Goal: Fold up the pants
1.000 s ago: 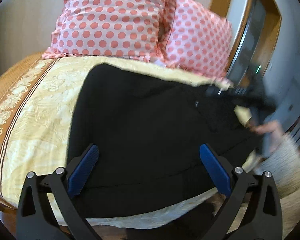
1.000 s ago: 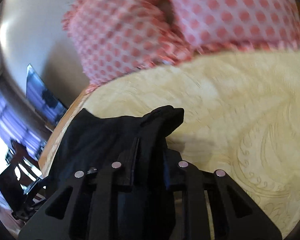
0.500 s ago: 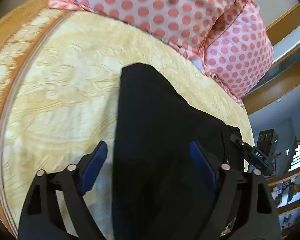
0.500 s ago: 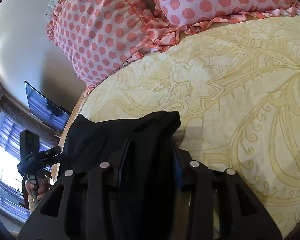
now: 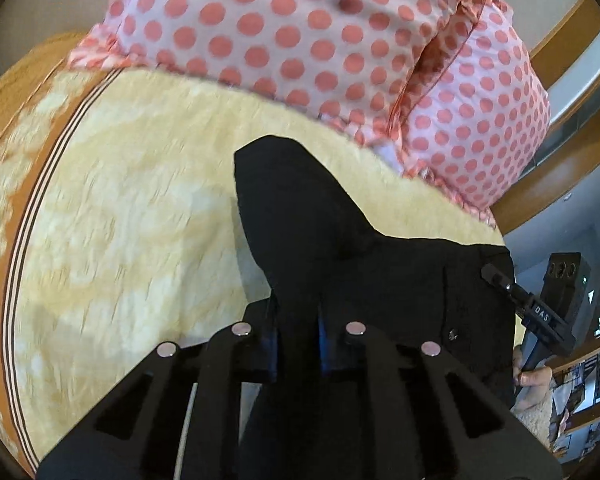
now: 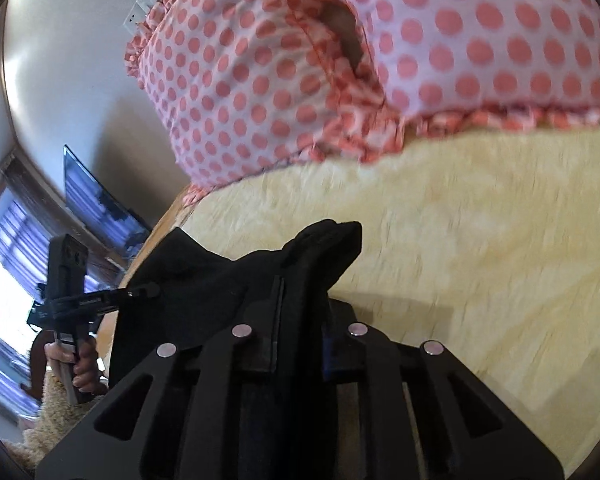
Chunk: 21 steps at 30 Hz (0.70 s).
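Observation:
The black pants (image 5: 340,248) are held up over a yellow patterned bedspread (image 5: 120,200). My left gripper (image 5: 298,340) is shut on one edge of the pants, the cloth pinched between its blue pads. My right gripper (image 6: 300,344) is shut on another bunched edge of the pants (image 6: 228,280). Each gripper shows in the other's view: the right one at the far right (image 5: 496,274), the left one at the far left (image 6: 148,291). The cloth stretches between them.
Two pink pillows with red dots (image 5: 320,40) lie at the head of the bed, close ahead; they also show in the right wrist view (image 6: 340,60). An orange striped border (image 5: 24,208) marks the bedspread's left side. A wall-mounted screen (image 6: 100,200) and a window are at the left.
My left gripper has shut on the pants; it was open half a second ago. Both grippers have moved toward the pillows with the cloth lifted.

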Each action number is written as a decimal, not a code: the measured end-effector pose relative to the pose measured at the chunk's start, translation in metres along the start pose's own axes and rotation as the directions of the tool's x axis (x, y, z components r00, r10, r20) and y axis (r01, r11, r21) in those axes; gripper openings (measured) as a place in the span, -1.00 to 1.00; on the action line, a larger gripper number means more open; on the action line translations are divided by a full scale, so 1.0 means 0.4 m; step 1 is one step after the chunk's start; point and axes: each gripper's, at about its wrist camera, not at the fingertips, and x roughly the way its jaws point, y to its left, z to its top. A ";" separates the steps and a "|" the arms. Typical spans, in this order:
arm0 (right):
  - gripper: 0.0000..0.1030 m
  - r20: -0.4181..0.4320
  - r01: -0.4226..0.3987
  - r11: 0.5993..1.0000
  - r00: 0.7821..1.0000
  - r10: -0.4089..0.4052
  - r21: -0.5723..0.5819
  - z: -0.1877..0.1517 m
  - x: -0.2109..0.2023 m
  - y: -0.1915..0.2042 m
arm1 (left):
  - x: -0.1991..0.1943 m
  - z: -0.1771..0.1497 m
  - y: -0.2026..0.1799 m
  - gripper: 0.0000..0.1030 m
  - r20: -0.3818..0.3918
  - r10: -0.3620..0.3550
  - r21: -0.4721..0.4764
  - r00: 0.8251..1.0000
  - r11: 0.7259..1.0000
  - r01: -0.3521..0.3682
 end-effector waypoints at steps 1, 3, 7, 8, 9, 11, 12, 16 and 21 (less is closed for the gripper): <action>-0.73 0.024 0.009 1.000 1.000 -0.009 -0.006 0.028 -0.003 -0.001 | 0.005 0.019 -0.012 -0.74 0.013 0.001 0.006 1.000 1.000 -0.001; -0.75 0.067 0.029 0.999 0.997 -0.027 -0.021 0.072 -0.006 -0.004 | 0.025 0.067 -0.044 -0.74 0.049 0.019 0.020 0.999 1.000 -0.020; -0.76 0.115 0.082 0.997 0.990 -0.080 -0.010 0.152 0.035 -0.051 | 0.094 0.145 -0.068 -0.74 0.081 0.050 0.015 0.995 0.999 -0.052; -0.76 0.101 0.093 0.996 0.990 -0.093 0.006 0.159 0.054 -0.067 | 0.118 0.158 -0.065 -0.73 0.072 0.060 0.007 0.996 0.998 -0.061; -0.76 0.060 0.116 0.993 0.991 -0.118 0.033 0.161 0.090 -0.096 | 0.151 0.171 -0.056 -0.73 0.049 0.071 -0.011 0.996 0.997 -0.071; -0.75 -0.043 0.168 0.982 0.985 -0.165 0.085 0.149 0.159 -0.153 | 0.205 0.175 -0.039 -0.59 -0.001 0.115 -0.020 0.993 0.993 -0.115; -0.73 -0.070 0.180 0.979 0.982 -0.173 0.100 0.142 0.176 -0.167 | 0.231 0.173 -0.029 -0.50 -0.021 0.141 -0.027 0.990 0.990 -0.141; -0.21 -0.065 0.246 0.960 0.969 -0.239 0.132 0.140 0.138 -0.184 | 0.220 0.162 -0.010 -0.21 -0.008 0.144 -0.051 0.990 0.988 -0.144; -0.02 0.071 0.201 0.980 0.977 -0.200 -0.004 0.063 -0.021 -0.088 | 0.078 0.079 -0.061 0.30 0.130 0.152 0.049 0.980 0.986 -0.159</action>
